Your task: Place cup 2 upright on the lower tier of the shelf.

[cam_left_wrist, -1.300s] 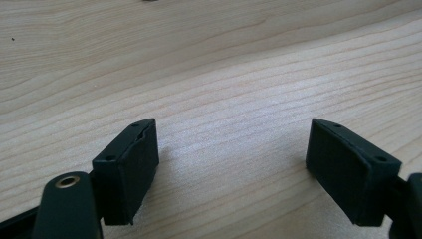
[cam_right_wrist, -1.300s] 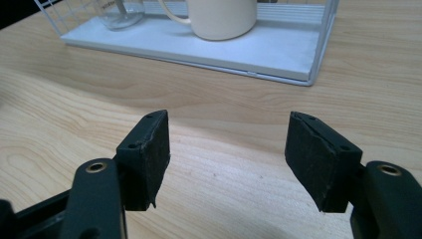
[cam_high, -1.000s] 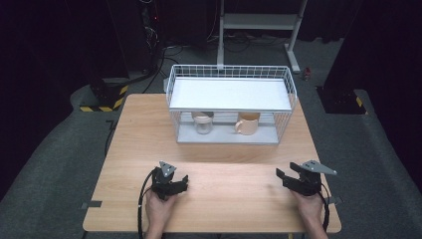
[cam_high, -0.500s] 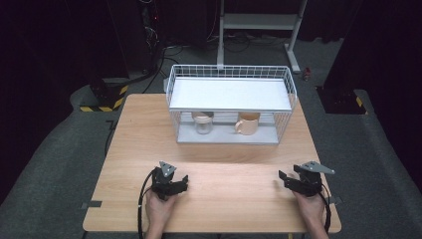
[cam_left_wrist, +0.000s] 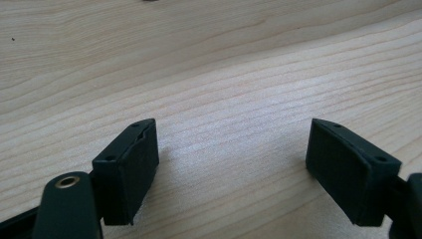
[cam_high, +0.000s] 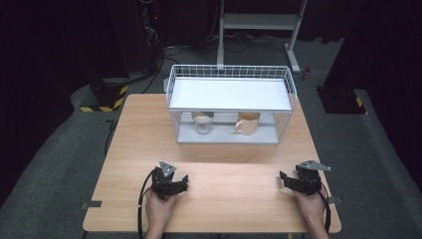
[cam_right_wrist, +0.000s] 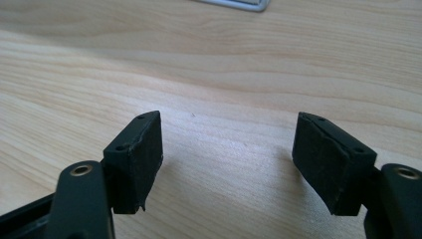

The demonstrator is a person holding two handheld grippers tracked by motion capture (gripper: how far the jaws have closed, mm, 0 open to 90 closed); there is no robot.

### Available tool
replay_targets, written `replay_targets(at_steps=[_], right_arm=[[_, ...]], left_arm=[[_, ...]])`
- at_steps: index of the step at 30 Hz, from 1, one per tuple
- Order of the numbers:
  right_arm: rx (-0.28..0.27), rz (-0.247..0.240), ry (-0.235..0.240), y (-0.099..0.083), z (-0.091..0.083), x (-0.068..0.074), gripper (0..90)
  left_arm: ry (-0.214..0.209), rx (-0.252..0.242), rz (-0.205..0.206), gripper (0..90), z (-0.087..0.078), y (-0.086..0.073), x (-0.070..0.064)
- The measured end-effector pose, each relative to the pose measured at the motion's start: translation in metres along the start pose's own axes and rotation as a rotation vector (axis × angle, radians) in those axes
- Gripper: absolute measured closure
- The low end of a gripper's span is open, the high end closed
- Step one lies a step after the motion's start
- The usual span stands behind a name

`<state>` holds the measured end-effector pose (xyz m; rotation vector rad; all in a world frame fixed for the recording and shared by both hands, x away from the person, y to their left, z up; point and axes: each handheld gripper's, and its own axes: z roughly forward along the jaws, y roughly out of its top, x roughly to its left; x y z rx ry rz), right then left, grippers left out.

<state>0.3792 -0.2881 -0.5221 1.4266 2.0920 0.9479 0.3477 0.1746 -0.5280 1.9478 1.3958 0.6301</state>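
A person's hands hold two black grippers low over the near part of a wooden table [cam_high: 229,149]. My left gripper [cam_high: 185,183] rests near the front left, open, with bare wood between its jaws [cam_left_wrist: 231,149]. My right gripper [cam_high: 284,180] sits near the front right, also open with nothing held [cam_right_wrist: 226,149]. At the back of the table stands a white wire rack [cam_high: 230,94] with a flat white shelf on top. Under that shelf are a glass jar [cam_high: 202,122] and a tan mug [cam_high: 247,123].
The table's front edge runs just below both hands. Dark grey floor surrounds the table. A yellow-and-black striped base [cam_high: 104,97] lies on the floor at back left, and a white metal stand [cam_high: 259,22] stands behind the rack.
My right gripper has dropped slightly toward the tabletop. The left gripper and the rack's contents have not moved.
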Motion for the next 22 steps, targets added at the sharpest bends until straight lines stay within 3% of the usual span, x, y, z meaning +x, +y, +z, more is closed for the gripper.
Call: replay_targets(at_steps=[3, 22], right_arm=[[0.028, -0.038, -0.028, 0.001, 0.0028, 0.0014, 25.6], [0.032, -0.024, -0.03, 0.0013, 0.003, 0.0034, 25.0]], left_arm=[[0.0, 0.003, 0.0, 21.2, -0.0002, 0.0, 0.0], [0.002, -0.001, -0.008, 21.0, 0.0, -0.0001, -0.0005]])
